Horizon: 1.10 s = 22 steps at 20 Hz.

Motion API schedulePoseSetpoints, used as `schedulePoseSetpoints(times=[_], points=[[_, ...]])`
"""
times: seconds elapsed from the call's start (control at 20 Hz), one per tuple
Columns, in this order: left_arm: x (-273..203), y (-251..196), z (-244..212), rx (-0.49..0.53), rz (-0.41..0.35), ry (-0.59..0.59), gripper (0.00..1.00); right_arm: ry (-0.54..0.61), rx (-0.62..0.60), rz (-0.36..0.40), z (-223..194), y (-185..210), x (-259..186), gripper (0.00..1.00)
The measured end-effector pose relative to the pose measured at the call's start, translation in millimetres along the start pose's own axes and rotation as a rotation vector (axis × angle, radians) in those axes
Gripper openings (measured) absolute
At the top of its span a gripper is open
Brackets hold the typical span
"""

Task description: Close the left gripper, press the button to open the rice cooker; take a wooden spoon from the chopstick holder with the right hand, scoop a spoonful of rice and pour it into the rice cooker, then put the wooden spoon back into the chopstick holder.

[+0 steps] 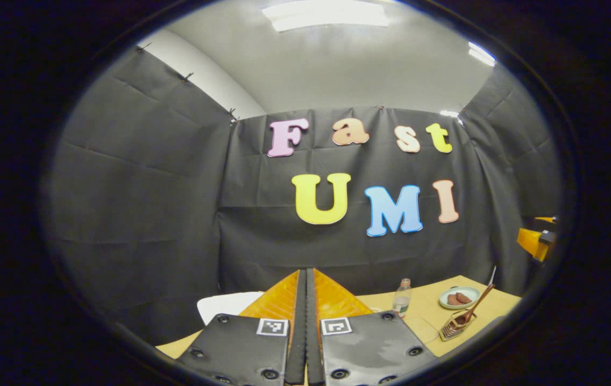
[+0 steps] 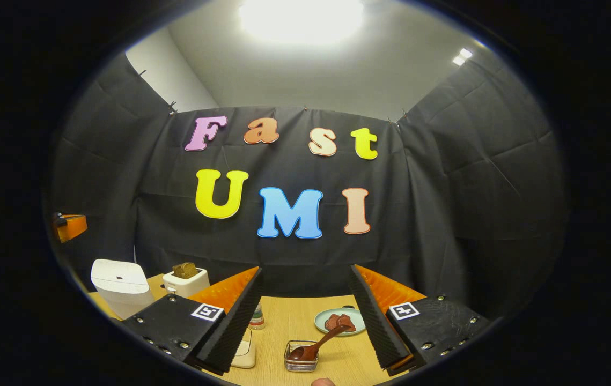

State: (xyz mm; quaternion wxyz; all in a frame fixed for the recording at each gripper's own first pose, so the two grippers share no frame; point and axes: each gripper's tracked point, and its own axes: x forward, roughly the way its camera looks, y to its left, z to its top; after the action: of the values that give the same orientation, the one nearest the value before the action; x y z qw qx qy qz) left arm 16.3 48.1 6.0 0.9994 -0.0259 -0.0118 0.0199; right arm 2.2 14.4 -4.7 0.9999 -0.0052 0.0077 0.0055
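Fingers of the left gripper (image 1: 305, 321) lie clenched together with nothing between them, which satisfies the first clause of the task; the step in hand is judged to be the press on the rice cooker's button. The right gripper (image 2: 305, 321) stands released, its jaws wide apart and empty, above the light wooden table (image 2: 289, 316).

Procedure, near to far:

- Just ahead of the right gripper, the small wire chopstick holder (image 2: 301, 356) carries the brown wooden spoon (image 2: 313, 346), handle leaning up and away. Leave it untouched until the lid is open.
- Beyond it lies the pale green plate (image 2: 322, 321) with brown pieces; a clear plastic bottle (image 2: 256, 317) stands to its left.
- The white, rounded rice cooker (image 2: 120, 284) sits at the far left, lid down, with a white toaster (image 2: 187, 281) beside it.

Bring the closed left tips squarely onto the button, which cannot be made out here. Press straight, since a slanted push may slide off
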Motion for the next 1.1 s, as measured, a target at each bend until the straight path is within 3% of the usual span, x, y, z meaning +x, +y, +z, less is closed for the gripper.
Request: schedulePoseSetpoints(times=[0.5,1.1], points=[[58.2,63.4,-33.1,-0.033,0.006,0.085,0.09,0.017,-0.024,-0.081,-4.6,-0.1,-11.1,0.96],[116.9,96.2,-136.6,-0.072,-0.026,0.281,0.09,0.058,-0.065,-0.174,-14.4,7.5,-26.6,0.96]])
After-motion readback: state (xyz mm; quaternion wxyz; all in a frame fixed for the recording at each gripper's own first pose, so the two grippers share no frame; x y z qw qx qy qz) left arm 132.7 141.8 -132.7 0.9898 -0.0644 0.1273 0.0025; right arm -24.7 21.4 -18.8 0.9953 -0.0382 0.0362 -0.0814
